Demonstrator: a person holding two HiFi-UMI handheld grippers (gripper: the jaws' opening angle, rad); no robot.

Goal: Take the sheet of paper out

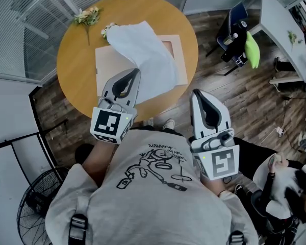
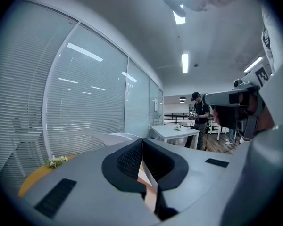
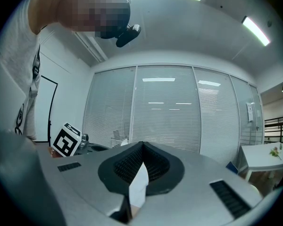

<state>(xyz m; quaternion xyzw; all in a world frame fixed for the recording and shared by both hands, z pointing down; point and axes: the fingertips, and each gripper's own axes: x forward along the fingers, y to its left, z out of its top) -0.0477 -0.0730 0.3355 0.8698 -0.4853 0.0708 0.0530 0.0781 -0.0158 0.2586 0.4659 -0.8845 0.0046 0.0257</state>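
Note:
A white sheet of paper [image 1: 148, 55] rises off the round yellow table [image 1: 74, 65] and drapes across a flat pale pink folder [image 1: 106, 65]. My left gripper [image 1: 137, 71] is shut on the sheet's near part, its tip over the table's front edge. In the left gripper view the jaws [image 2: 142, 141] meet, with the sheet [image 2: 117, 136] curling up just beyond them. My right gripper [image 1: 196, 92] hangs off the table to the right and points level. Its jaws [image 3: 142, 145] meet at the tip, with no object seen in them.
Two small flower sprigs [image 1: 87, 16] [image 1: 107, 31] lie at the table's far side. A floor fan [image 1: 35, 203] stands at the lower left. A dark chair with a green item [image 1: 251, 50] and a white desk [image 1: 278, 24] are to the right. A person [image 1: 290, 188] sits at the lower right.

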